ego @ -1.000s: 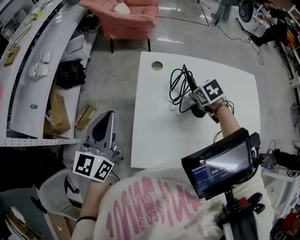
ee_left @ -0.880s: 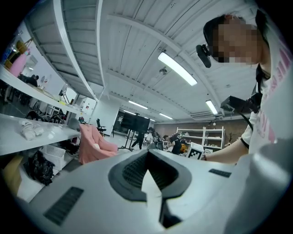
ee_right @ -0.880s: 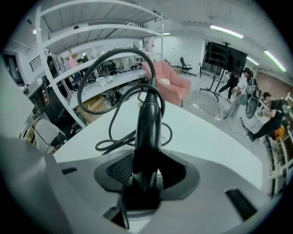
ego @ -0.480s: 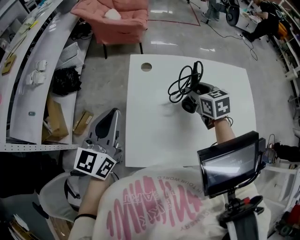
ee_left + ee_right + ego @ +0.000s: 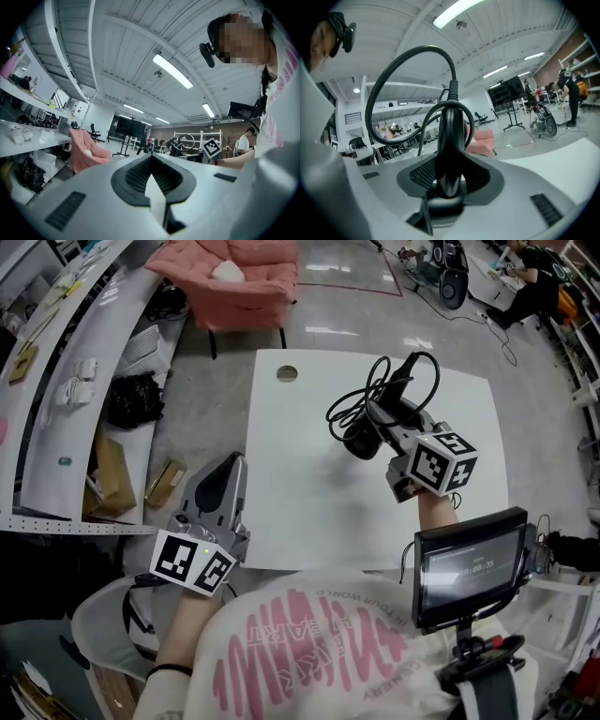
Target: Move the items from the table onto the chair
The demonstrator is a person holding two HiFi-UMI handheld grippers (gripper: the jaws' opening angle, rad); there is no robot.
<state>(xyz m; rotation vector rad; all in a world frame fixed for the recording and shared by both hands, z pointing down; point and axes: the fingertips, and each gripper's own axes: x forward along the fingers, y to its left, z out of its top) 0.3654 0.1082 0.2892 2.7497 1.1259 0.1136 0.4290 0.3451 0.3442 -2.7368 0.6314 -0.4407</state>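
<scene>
Cardboard boxes (image 5: 111,474) and a black bag (image 5: 131,399) lie beside curved white shelving (image 5: 101,326).

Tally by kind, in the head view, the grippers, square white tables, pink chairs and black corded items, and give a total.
grippers: 2, the left gripper and the right gripper
white table: 1
pink chair: 1
black corded item: 1
total: 5

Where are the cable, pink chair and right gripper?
cable (image 5: 423,48): right gripper view, top of loop
pink chair (image 5: 265,276): head view, seat cushion
right gripper (image 5: 449,180): right gripper view, between the jaw tips
</scene>
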